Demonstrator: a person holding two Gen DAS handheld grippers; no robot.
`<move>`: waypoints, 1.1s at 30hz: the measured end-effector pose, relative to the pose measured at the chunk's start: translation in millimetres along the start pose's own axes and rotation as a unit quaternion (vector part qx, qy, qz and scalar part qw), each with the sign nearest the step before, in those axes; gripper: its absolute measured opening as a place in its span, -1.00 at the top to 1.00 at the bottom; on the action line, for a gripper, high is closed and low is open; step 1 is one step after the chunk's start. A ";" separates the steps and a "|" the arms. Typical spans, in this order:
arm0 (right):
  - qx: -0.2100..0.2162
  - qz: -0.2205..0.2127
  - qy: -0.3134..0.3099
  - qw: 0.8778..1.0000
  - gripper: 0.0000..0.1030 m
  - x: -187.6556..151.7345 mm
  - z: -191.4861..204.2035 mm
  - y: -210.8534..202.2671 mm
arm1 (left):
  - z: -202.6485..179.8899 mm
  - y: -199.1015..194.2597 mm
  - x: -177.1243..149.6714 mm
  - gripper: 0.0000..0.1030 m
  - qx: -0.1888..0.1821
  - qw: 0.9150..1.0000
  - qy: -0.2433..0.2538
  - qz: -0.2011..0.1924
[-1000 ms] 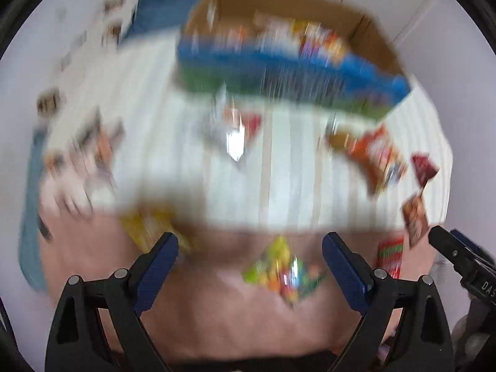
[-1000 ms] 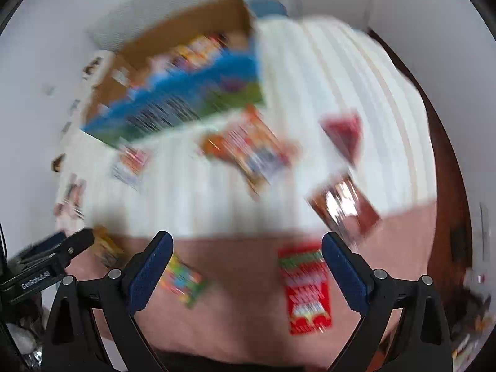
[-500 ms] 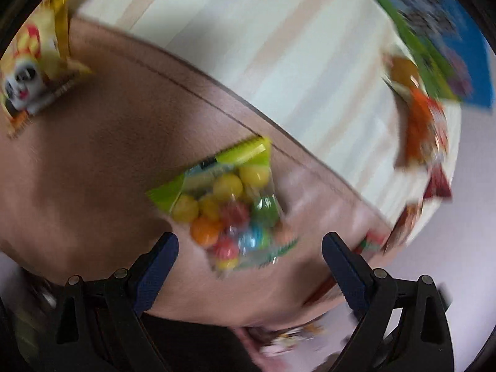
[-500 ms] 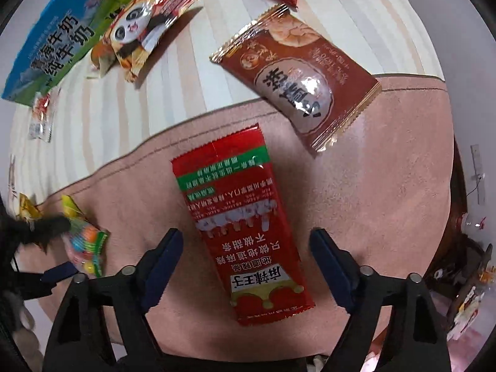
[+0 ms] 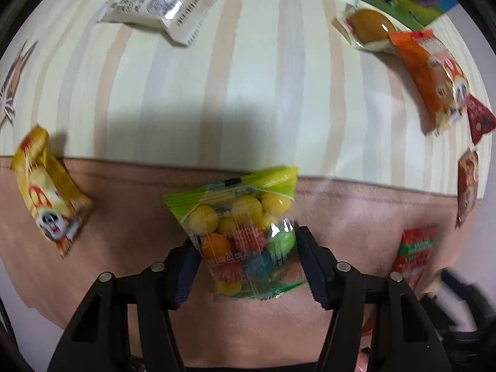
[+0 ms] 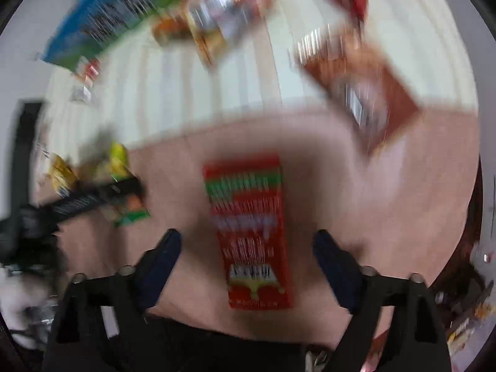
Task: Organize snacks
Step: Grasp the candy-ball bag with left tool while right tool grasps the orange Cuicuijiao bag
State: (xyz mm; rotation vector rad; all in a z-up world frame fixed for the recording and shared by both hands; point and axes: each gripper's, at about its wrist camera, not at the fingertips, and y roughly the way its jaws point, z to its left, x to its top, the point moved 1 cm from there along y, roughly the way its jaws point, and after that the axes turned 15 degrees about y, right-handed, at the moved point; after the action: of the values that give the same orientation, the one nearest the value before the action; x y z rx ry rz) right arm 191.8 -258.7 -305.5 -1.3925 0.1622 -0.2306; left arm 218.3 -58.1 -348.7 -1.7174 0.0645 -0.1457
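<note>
The left claw [image 5: 246, 259] pinches one clear candy bag [image 5: 245, 232] of coloured balls between its two blue pads, one on either side of the bag's lower half. The bag's long axis runs away from the claw, its green sealed top pointing at the striped cloth [image 5: 248, 77]. Relative to the candy bag: one yellow panda packet [image 5: 51, 195] lies well to its left, one white packet [image 5: 155, 3] far beyond it, one orange packet [image 5: 434, 74] beyond and to the right.

The right claw [image 6: 246, 266] is spread wide and holds nothing. One red sachet [image 6: 251, 229] lies flat on the pink surface [image 6: 356, 201] between its fingers, long axis along them, green band at the far end. This view is blurred.
</note>
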 end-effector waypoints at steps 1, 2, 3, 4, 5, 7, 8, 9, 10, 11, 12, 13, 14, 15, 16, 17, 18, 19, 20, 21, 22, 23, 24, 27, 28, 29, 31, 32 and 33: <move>0.005 -0.011 -0.010 1.000 -0.76 8.8 6.2 -10.4 | 2.5 -0.3 0.3 -0.08 0.000 1.000 -0.003 -0.002; 0.005 -0.024 -0.026 0.999 -0.76 23.8 13.3 -19.1 | 4.1 -1.5 4.8 -0.07 0.001 1.000 -0.006 -0.006; 0.001 -0.037 -0.041 0.998 -0.76 36.4 20.5 -25.3 | 8.0 -2.6 7.3 -0.07 0.002 1.000 -0.008 -0.008; -0.005 -0.053 -0.059 0.997 -0.76 51.7 29.1 -30.8 | 10.4 -4.0 11.5 -0.07 0.003 1.000 -0.010 -0.010; -0.014 -0.066 -0.078 0.995 -0.76 62.1 39.5 -35.6 | 10.1 -4.7 14.8 -0.07 0.004 1.000 -0.010 -0.013; -0.031 -0.079 -0.114 0.990 -0.76 91.2 61.9 -37.8 | 10.1 -4.6 19.9 -0.07 0.007 1.000 -0.012 -0.013; -0.044 -0.080 -0.134 0.987 -0.76 106.7 76.0 -36.6 | 9.2 -3.2 21.6 -0.07 0.007 1.000 -0.012 -0.010; -0.060 -0.079 -0.156 0.983 -0.76 123.5 94.7 -32.5 | 10.2 -2.5 21.5 -0.07 0.007 1.000 -0.014 -0.009; -0.074 -0.076 -0.173 0.979 -0.76 132.9 101.6 -29.4 | 10.1 -2.3 21.4 -0.07 0.006 1.000 -0.015 -0.009; -0.087 -0.064 -0.193 0.975 -0.76 144.7 109.9 -20.6 | 17.6 -6.0 22.5 -0.07 0.006 1.000 -0.015 -0.010; -0.105 -0.046 -0.211 0.971 -0.76 158.0 123.1 -7.9 | 17.0 -6.6 22.7 -0.07 0.006 1.000 -0.016 -0.013; -0.115 -0.039 -0.219 0.968 -0.76 166.2 128.7 1.0 | 16.8 -6.9 22.1 -0.07 0.005 1.000 -0.018 -0.015; -0.128 -0.028 -0.230 0.964 -0.75 171.7 134.8 10.8 | 16.5 -6.1 20.7 -0.07 0.004 1.000 -0.019 -0.015; -0.143 -0.017 -0.238 0.961 -0.63 175.5 138.7 20.8 | 17.0 -6.7 19.3 -0.08 0.001 1.000 -0.022 -0.015; -0.149 -0.009 -0.239 0.960 -0.43 178.5 140.6 28.8 | 18.8 -7.1 17.0 -0.08 -0.004 1.000 -0.026 -0.015; -0.146 -0.001 -0.237 0.961 -0.19 179.6 141.1 33.5 | 23.3 -7.6 15.6 -0.08 -0.009 0.999 -0.031 -0.015; -0.147 0.002 -0.234 0.961 -0.18 180.1 140.9 36.5 | 33.0 -8.7 15.9 -0.08 -0.014 0.999 -0.036 -0.014; -0.149 0.001 -0.232 0.961 -0.17 180.0 141.0 37.6 | 40.1 -11.1 12.3 -0.08 -0.018 0.999 -0.038 -0.015; -0.147 -0.002 -0.231 0.962 -0.12 178.6 140.5 36.3 | 42.5 -11.8 10.8 -0.08 -0.022 0.999 -0.041 -0.014; -0.142 0.002 -0.223 0.964 -0.10 177.3 139.7 36.2 | 45.6 -12.9 8.6 -0.08 -0.026 0.999 -0.044 -0.014; -0.139 0.009 -0.213 0.967 -0.09 174.5 137.7 36.8 | 49.4 -13.2 7.5 -0.08 -0.029 0.998 -0.046 -0.014; -0.133 0.023 -0.197 0.971 -0.09 170.3 133.1 37.3 | 51.6 -13.3 6.0 -0.08 -0.032 0.998 -0.049 -0.015; -0.122 0.037 -0.184 0.975 -0.09 166.6 129.1 37.7 | 54.2 -12.4 3.3 -0.08 -0.034 0.998 -0.051 -0.015; -0.082 0.082 -0.132 0.984 -0.09 151.7 113.4 40.1 | 59.5 -12.6 -2.9 -0.08 -0.038 0.998 -0.053 -0.016; -0.065 0.099 -0.109 0.987 -0.09 144.8 107.0 41.5 | 60.3 -12.2 -5.3 -0.08 -0.037 0.998 -0.051 -0.016; -0.055 0.106 -0.099 0.988 -0.09 140.8 103.6 43.0 | 61.2 -10.2 -8.3 -0.08 -0.036 0.998 -0.049 -0.015; -0.045 0.115 -0.093 0.988 -0.10 130.1 97.8 45.9 | 57.8 -9.2 -11.1 -0.11 -0.035 0.998 -0.044 -0.013; -0.047 0.113 -0.094 0.988 -0.20 126.9 97.9 48.5 | 54.3 -6.6 -13.4 -0.12 -0.033 0.999 -0.040 -0.012; -0.052 0.113 -0.092 0.988 -0.34 123.5 95.9 51.3 | 49.8 -4.7 -13.0 -0.16 -0.032 0.999 -0.036 -0.011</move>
State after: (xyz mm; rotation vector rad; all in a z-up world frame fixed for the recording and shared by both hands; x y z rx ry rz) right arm 338.3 -190.6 -336.7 -1.4777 0.1792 0.0970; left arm 211.9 -6.8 -352.1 -1.7855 -0.0023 -0.0996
